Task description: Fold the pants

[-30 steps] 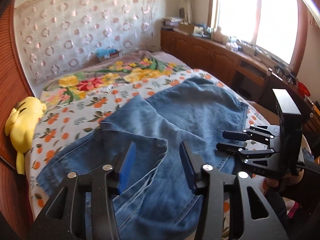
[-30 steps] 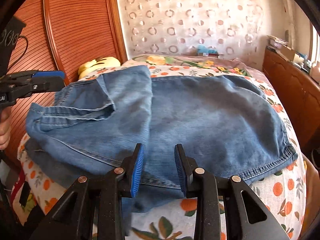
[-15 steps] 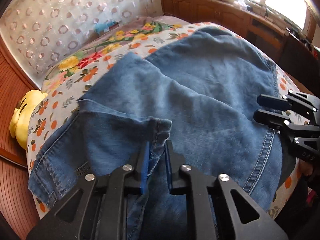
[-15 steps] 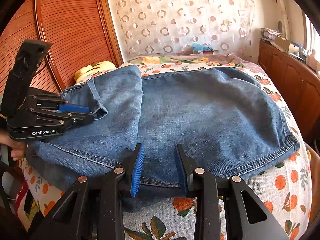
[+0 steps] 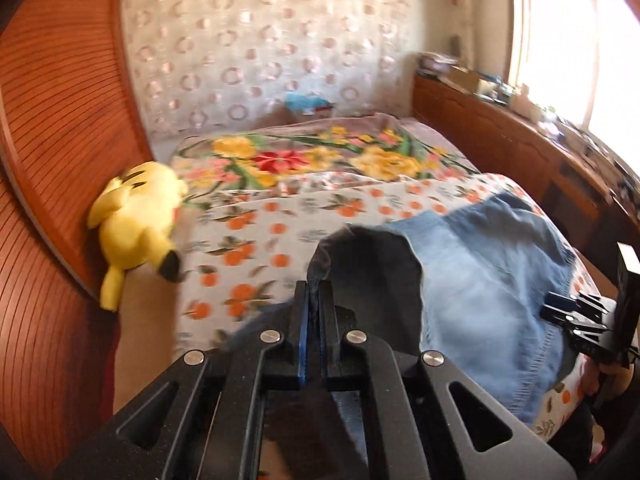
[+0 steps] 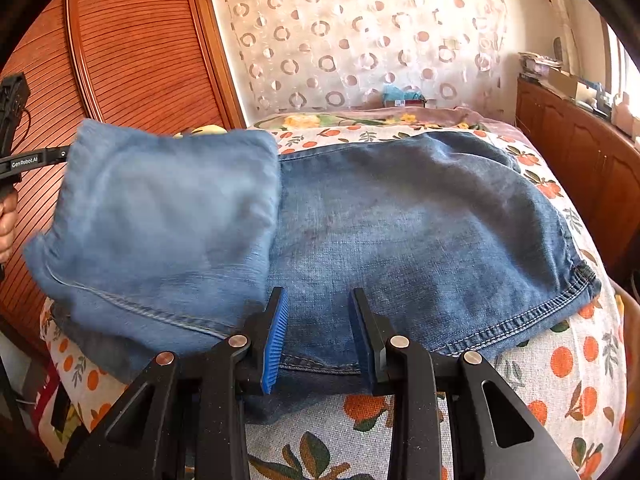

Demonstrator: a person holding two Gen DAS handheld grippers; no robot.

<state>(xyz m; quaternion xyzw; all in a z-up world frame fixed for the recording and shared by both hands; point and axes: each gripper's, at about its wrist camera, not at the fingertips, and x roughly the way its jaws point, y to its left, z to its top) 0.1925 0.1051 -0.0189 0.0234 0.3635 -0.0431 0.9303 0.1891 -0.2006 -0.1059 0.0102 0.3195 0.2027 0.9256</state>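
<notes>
Pants [image 6: 420, 240] lie on the bed [image 6: 560, 380]. My right gripper [image 6: 318, 332] straddles their near edge, half-open, pads apparently clear of the cloth. At ten o'clock, my left gripper [image 5: 315, 300], just clamped on a leg hem, has lifted it off the denim, starting a fold.

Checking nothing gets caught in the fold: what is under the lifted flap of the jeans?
Under the lifted flap, pinched by the left gripper, only more jeans and the orange-print bedsheet show at its edges; the flap hides the rest.
</notes>
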